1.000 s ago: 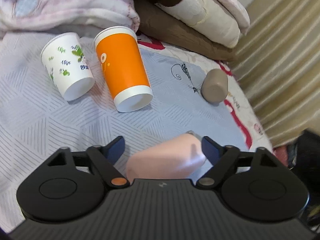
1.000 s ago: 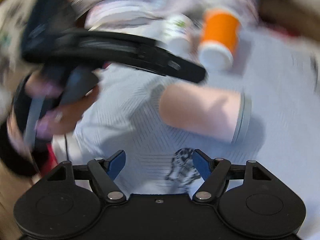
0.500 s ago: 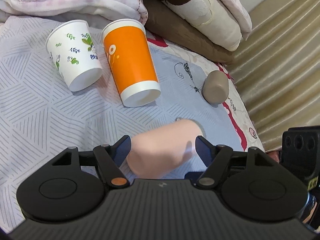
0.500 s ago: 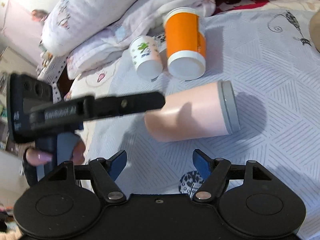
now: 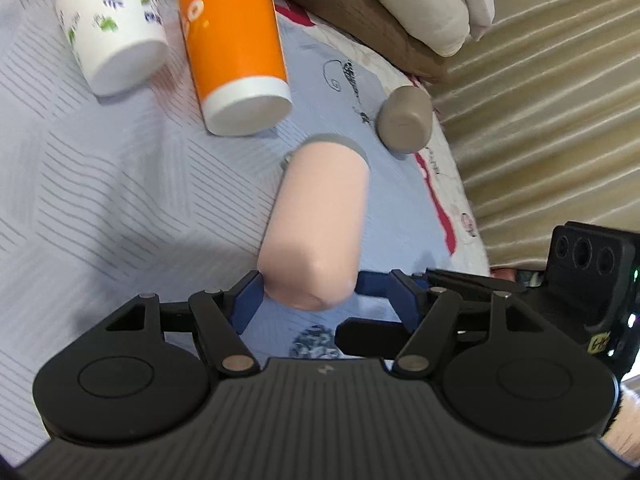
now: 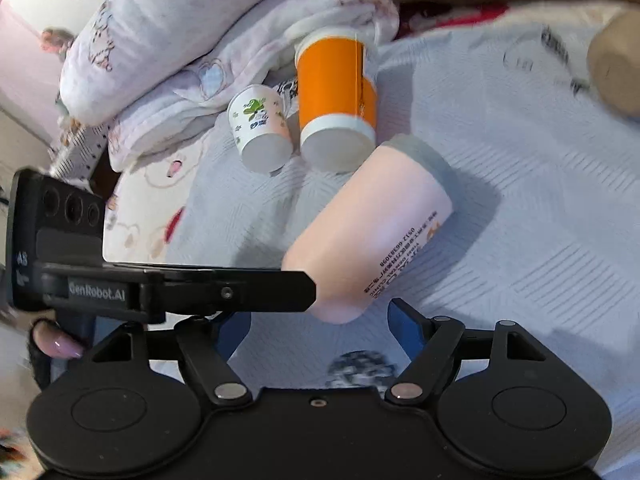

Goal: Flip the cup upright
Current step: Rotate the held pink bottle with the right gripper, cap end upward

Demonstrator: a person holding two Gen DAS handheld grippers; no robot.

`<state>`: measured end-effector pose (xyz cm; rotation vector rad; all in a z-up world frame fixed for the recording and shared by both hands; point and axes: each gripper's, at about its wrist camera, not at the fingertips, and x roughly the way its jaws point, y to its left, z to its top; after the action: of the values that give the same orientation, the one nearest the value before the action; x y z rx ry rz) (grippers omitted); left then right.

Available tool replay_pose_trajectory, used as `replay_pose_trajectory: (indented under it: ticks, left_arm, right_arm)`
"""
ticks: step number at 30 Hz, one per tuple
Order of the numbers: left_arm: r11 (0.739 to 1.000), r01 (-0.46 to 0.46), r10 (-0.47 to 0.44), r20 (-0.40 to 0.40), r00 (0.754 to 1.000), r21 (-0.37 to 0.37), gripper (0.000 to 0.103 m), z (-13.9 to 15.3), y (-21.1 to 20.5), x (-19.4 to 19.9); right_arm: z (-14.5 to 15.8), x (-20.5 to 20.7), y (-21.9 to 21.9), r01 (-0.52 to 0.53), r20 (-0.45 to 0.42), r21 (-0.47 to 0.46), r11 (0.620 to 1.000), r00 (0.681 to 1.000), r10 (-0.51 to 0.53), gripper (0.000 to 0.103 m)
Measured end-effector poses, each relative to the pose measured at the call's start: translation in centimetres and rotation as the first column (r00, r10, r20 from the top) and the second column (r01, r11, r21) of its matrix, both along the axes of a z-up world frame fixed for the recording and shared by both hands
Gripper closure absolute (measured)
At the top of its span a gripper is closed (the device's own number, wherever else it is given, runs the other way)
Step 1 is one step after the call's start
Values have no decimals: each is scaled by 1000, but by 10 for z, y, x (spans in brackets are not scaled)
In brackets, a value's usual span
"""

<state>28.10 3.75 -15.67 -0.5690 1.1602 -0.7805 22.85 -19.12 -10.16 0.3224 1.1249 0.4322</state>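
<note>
Both hand-held grippers spread wide, left (image 5: 310, 306), right (image 6: 320, 326); pink cup (image 5: 320, 220) lying between fingers.

The left black two-finger gripper with blue pads (image 5: 320, 300) is open wide. The right black two-finger gripper with blue pads (image 6: 320, 326) is open wide too, close beside it.

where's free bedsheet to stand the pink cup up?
Bare sheet lies left of the pink cup, below the white floral cup. Another patch lies right of it in the right wrist view, below the tan cup. Crowded: floral and orange cup by the bedding; both grippers at its base.
</note>
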Motion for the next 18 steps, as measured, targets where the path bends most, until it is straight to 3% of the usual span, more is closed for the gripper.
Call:
replay_pose_trajectory:
  ticks: [3, 8, 11, 14, 18]
  left_arm:
    - [999, -7, 6, -21, 1000, -48, 36, -3, -3, -2]
    - [997, -79, 80, 52, 995, -12, 31, 4, 0, -5]
    - [989, -124, 128, 54, 990, -75, 31, 1, 5, -3]
    - [982, -138, 143, 31, 989, -130, 33, -6, 3, 0]
    - [981, -141, 145, 16, 989, -134, 39, -12, -5, 2]
  right_arm:
    - [5, -4, -5, -36, 50, -52, 998, 998, 38, 22]
    - [14, -3, -6, -26, 80, -124, 992, 996, 36, 22]
    - [19, 6, 2, -6, 121, -184, 983, 992, 29, 13]
    - [14, 11, 5, 55, 163, -277, 959, 987, -10, 12]
    - [0, 17, -6, 58, 109, -169, 984, 993, -40, 12]
